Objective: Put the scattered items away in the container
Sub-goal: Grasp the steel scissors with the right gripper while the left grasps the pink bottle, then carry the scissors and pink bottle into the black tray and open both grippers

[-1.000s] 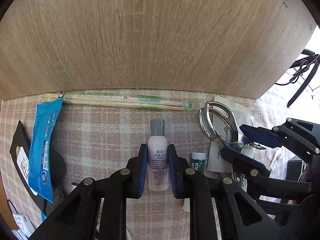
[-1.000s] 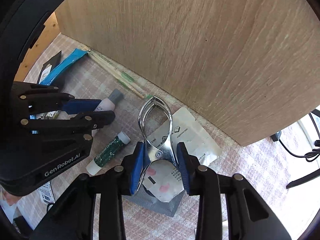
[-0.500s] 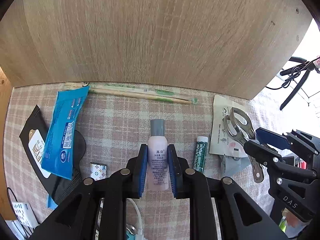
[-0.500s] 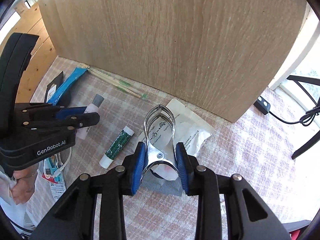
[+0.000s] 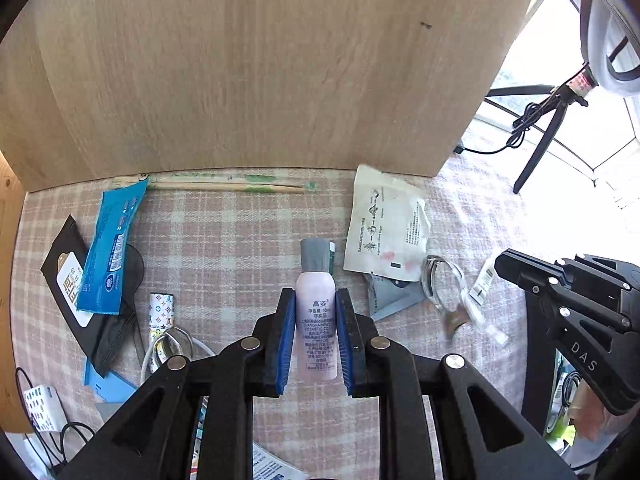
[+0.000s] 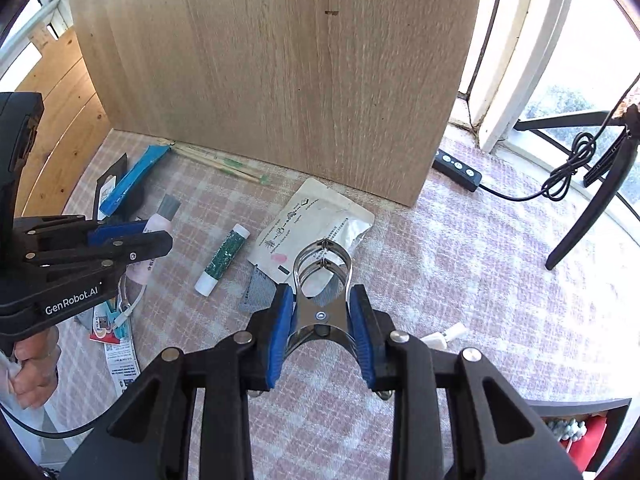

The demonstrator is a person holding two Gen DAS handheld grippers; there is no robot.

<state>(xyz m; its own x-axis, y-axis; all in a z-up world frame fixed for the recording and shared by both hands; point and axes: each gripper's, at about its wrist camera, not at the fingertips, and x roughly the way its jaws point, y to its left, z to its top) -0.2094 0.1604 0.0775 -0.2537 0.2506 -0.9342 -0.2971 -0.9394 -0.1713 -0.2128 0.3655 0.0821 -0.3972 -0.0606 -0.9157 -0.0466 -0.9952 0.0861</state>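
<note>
My left gripper [image 5: 315, 300] is shut on a small pink bottle [image 5: 316, 320] with a grey cap, held above the checked cloth. It also shows in the right wrist view [image 6: 160, 224]. My right gripper [image 6: 322, 300] is shut on a shiny metal clip [image 6: 322, 296], lifted off the cloth; the clip also shows in the left wrist view [image 5: 440, 292]. A green tube [image 6: 222, 258] and a white sachet [image 6: 308, 224] lie on the cloth below. No container is clearly in view.
A tall wooden panel [image 5: 260, 64] stands at the back. Wrapped chopsticks [image 5: 224, 184], a blue packet [image 5: 108, 248] and a black pouch [image 5: 72, 280] lie left. A grey pouch [image 6: 258, 290], a small white piece [image 6: 444, 336], cables and papers lie nearby. A tripod [image 6: 592, 184] stands right.
Both grippers have pulled back and risen from the cloth, each carrying its item. The clip has left the white sachet, and more of the cloth and surroundings show.
</note>
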